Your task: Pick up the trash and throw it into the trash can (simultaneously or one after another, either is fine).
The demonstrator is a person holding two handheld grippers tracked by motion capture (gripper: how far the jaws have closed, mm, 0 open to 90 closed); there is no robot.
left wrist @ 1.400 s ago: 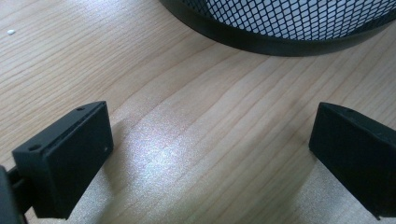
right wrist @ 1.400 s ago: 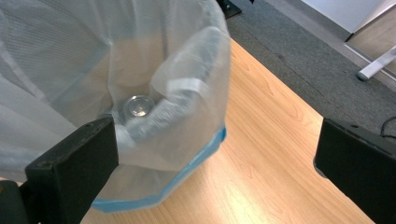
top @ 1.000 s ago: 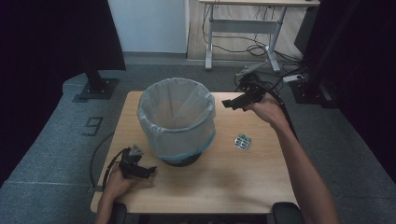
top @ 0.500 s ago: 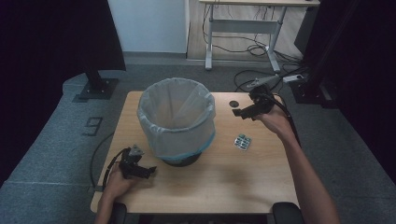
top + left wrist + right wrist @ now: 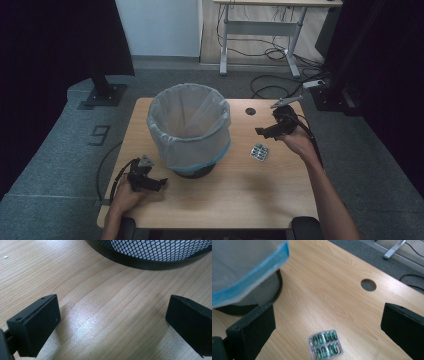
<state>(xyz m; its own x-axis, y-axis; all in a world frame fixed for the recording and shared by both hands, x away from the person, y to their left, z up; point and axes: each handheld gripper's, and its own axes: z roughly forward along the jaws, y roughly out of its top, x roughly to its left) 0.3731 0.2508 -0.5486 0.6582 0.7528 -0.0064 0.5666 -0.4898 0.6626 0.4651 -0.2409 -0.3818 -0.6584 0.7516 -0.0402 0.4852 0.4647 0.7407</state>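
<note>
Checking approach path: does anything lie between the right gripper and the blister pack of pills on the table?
Nothing visible does. The right gripper, jaws open, hovers above the blister pack, with bare table around it; the lined bin stands off to one side.

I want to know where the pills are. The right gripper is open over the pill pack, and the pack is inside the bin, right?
Not quite. The right gripper is open, but the pill pack lies on the table beside the bin, as the right gripper view shows.
</note>
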